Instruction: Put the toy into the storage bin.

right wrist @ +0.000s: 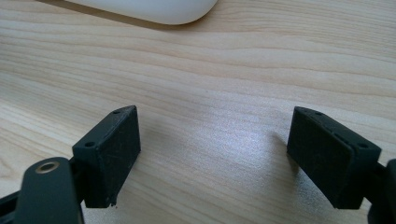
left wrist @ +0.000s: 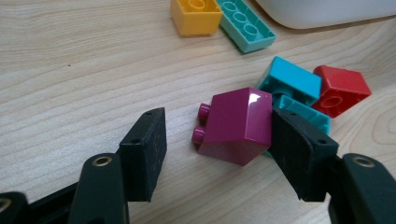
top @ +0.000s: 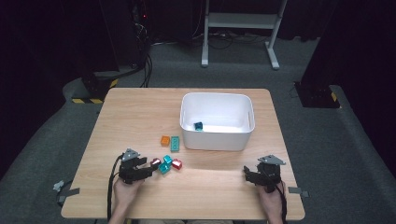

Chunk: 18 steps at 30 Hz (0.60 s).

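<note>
The table (top: pixel 140 112) is pale wood with a fine straight grain, and a white plastic tub (top: pixel 217 135) with rounded corners stands on its far right half, a small teal brick (top: pixel 198 126) lying inside. The magenta brick (left wrist: pixel 236 125) is glossy moulded plastic, blocky with a sloped top, tipped on its side so that two round studs point left in the left gripper view. It sits between the matt black pads of the left gripper (left wrist: pixel 219 149): the right-hand pad touches its flank, while the left-hand pad stands clear of the studs, so the jaws are parted and not clamping it. Just behind it lie two teal bricks (left wrist: pixel 292 81) and a shiny red brick (left wrist: pixel 341 88), crowded together; farther off, near the tub, an orange brick (left wrist: pixel 195 16) rests against a long pale green brick (left wrist: pixel 245 25). The left hand (top: pixel 125 189) holds its gripper low at the near left edge, pointing right toward the cluster. The right gripper (right wrist: pixel 212 154) rests over bare wood at the near right, its jaws spread wide with nothing between them.
</note>
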Each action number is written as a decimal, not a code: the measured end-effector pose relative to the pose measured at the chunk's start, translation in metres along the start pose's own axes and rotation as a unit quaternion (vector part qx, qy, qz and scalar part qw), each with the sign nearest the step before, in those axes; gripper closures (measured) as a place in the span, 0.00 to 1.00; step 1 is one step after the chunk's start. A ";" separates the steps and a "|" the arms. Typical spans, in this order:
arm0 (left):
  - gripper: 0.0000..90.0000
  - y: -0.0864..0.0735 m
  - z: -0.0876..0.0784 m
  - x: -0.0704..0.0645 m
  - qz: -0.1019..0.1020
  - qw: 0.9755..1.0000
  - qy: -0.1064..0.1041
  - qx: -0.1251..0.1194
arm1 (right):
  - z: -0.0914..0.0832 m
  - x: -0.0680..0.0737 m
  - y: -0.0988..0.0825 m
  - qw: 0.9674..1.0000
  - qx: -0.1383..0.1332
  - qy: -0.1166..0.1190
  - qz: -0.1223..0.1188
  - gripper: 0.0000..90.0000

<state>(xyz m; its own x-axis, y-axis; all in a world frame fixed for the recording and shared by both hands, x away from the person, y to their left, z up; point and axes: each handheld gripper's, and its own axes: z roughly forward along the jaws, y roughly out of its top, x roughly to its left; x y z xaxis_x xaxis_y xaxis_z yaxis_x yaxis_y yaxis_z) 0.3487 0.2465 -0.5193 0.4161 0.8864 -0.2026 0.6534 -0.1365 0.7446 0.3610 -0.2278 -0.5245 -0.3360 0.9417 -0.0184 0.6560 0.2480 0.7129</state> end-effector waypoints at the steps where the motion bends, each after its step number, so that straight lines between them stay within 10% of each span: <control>1: 0.42 0.000 0.001 0.001 -0.001 1.000 0.001 0.001 | 0.000 0.000 0.000 1.000 0.000 0.000 0.000 0.19; 18: 0.45 0.001 0.011 -0.001 0.010 0.999 0.050 -0.006 | 0.000 0.000 0.000 1.000 0.000 0.000 0.000 0.19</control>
<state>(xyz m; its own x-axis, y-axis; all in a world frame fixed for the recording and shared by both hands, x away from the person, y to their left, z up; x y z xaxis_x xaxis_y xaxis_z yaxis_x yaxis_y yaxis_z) 0.3555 0.2410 -0.5254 0.3637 0.9234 -0.1226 0.6374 -0.1507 0.7557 0.3610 -0.2278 -0.5245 -0.3362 0.9416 -0.0189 0.6557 0.2484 0.7130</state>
